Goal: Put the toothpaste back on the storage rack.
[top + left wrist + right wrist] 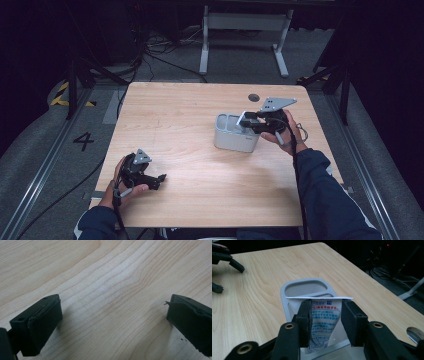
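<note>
A white toothpaste tube [325, 322] with blue and red print stands crimped end up in the near compartment of a grey holder [284, 292]. My right gripper [325, 315] has both pads against the tube's sides, shut on it. From above, the right gripper [252, 122] sits at the right end of the holder [232, 137], with the tube [245, 119] poking up there. The holder's far compartment looks empty. My left gripper [161, 181] rests low at the table's front left. Its jaws stand wide apart, and my left gripper [112, 322] has only bare wood between them.
The wooden table [190, 115] has a round cable hole [254, 97] behind the holder, near the back edge. A white table frame [245, 22] and cables lie on the floor beyond. Bare wood stretches between the two grippers.
</note>
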`<action>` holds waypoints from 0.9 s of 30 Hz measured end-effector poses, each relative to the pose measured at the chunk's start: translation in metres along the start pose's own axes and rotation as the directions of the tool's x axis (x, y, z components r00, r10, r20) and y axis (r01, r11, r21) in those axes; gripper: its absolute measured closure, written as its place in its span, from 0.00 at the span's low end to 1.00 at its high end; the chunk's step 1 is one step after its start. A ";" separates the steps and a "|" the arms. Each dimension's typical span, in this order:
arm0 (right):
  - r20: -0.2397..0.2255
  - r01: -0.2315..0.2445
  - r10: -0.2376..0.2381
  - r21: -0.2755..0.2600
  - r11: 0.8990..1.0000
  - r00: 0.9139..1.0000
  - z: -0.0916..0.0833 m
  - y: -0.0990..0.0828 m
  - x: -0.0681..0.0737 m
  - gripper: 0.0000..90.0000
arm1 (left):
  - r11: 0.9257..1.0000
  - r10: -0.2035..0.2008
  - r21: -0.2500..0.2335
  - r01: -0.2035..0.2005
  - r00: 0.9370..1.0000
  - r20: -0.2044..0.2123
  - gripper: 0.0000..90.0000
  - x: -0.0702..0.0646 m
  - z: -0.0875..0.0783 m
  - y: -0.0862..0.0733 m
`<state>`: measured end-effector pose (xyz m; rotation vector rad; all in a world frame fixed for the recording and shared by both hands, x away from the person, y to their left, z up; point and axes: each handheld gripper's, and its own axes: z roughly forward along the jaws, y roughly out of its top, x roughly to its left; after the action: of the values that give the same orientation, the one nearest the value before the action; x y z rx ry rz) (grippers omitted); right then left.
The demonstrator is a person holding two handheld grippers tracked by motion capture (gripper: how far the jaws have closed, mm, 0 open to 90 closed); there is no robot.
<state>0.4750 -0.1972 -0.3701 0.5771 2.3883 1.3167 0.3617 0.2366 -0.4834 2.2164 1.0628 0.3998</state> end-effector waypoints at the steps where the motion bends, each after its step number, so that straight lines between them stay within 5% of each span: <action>1: 0.003 0.000 0.000 0.002 1.000 1.000 0.000 0.000 0.000 0.66 | 1.000 0.000 0.000 0.000 1.000 0.000 0.01 0.000 0.000 0.000; 16: 0.016 0.003 -0.003 0.012 1.000 1.000 -0.007 -0.006 0.003 0.54 | 1.000 0.000 0.000 0.000 1.000 0.000 0.01 0.000 0.000 0.000; 27: 0.048 0.044 -0.048 0.072 0.996 0.998 -0.018 -0.012 0.010 0.46 | 1.000 0.000 0.000 0.000 1.000 0.000 0.01 0.000 0.000 0.000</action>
<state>0.4556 -0.2107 -0.3728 0.5645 2.4015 1.1890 0.3617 0.2366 -0.4834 2.2164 1.0629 0.3996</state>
